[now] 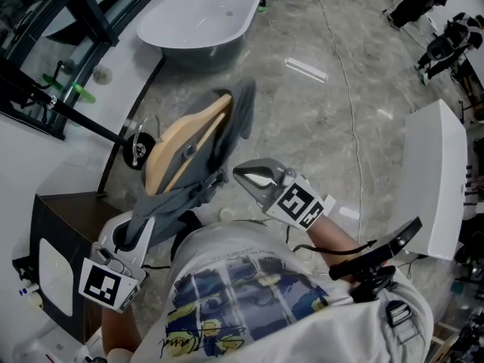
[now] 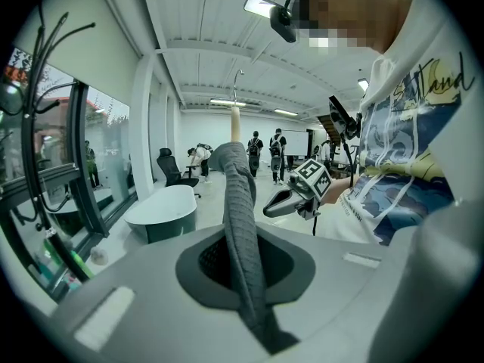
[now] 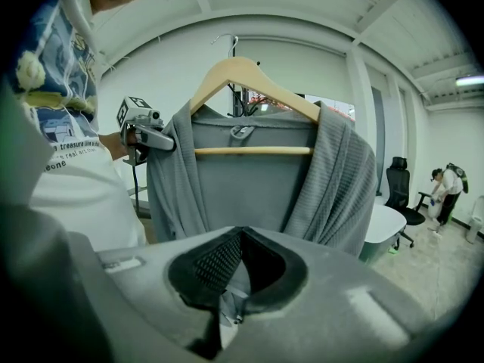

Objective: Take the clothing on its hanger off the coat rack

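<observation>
A grey knitted garment [image 1: 240, 116] hangs on a wooden hanger [image 1: 185, 142] in front of me. My left gripper [image 1: 140, 229] is shut on the garment's edge near one end of the hanger; the grey cloth [image 2: 242, 233] runs up from between its jaws. In the right gripper view the hanger [image 3: 249, 74] faces me with its wire hook [image 3: 231, 45] upward and the garment [image 3: 249, 187] draped below. The black coat rack [image 2: 30, 97] stands at the left; whether the hook rests on it I cannot tell. My right gripper [image 1: 246, 176] is shut, just short of the garment's hem.
A white bathtub [image 1: 200, 13] stands on the marble floor ahead. A white cabinet [image 1: 435, 180] is at the right and a dark cabinet [image 1: 57, 240] at my lower left. A cable [image 1: 352, 104] crosses the floor. Several people [image 2: 265, 153] stand far back.
</observation>
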`<state>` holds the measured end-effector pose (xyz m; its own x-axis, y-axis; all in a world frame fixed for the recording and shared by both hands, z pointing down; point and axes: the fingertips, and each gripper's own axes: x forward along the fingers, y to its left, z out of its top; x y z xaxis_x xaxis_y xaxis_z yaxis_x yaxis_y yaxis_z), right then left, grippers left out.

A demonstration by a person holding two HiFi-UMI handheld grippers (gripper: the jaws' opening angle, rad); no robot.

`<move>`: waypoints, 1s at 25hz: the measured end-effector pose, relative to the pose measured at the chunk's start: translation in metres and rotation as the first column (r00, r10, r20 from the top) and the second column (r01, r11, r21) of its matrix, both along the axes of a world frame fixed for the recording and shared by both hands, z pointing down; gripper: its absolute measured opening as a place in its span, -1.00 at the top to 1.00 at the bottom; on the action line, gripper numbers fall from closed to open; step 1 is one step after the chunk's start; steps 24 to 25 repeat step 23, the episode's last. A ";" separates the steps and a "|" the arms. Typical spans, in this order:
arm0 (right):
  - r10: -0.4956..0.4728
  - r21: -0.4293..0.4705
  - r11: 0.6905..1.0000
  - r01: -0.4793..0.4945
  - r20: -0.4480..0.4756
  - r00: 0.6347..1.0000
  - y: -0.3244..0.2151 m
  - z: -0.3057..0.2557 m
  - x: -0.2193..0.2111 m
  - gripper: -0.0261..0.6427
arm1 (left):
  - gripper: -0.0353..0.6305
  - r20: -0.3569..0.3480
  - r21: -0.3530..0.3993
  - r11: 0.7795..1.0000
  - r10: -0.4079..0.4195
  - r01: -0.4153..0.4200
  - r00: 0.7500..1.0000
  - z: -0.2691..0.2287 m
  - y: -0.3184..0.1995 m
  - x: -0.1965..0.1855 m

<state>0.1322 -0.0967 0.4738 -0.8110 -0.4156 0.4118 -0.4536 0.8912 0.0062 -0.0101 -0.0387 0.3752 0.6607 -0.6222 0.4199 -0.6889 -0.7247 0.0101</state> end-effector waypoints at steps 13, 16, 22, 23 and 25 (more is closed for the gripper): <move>-0.049 0.009 0.999 0.049 -0.001 0.999 0.012 0.001 -0.008 0.92 | 0.88 0.007 0.010 1.000 -0.021 0.021 1.000 0.003 0.018 -0.004; -0.059 0.012 0.998 0.059 -0.002 0.998 0.008 -0.001 -0.014 0.92 | 0.88 0.007 0.009 0.999 -0.035 0.035 0.999 0.002 0.015 -0.013; -0.059 0.009 0.998 0.059 -0.003 0.998 0.006 -0.001 -0.018 0.92 | 0.88 0.012 0.000 0.998 -0.064 0.064 0.998 0.001 0.007 -0.027; -0.057 0.009 0.998 0.057 -0.003 0.998 0.008 0.000 -0.016 0.92 | 0.88 0.011 -0.005 0.997 -0.072 0.072 0.997 0.001 0.007 -0.028; -0.057 0.009 0.998 0.057 -0.003 0.998 0.008 0.000 -0.016 0.92 | 0.88 0.011 -0.005 0.997 -0.072 0.072 0.997 0.001 0.007 -0.028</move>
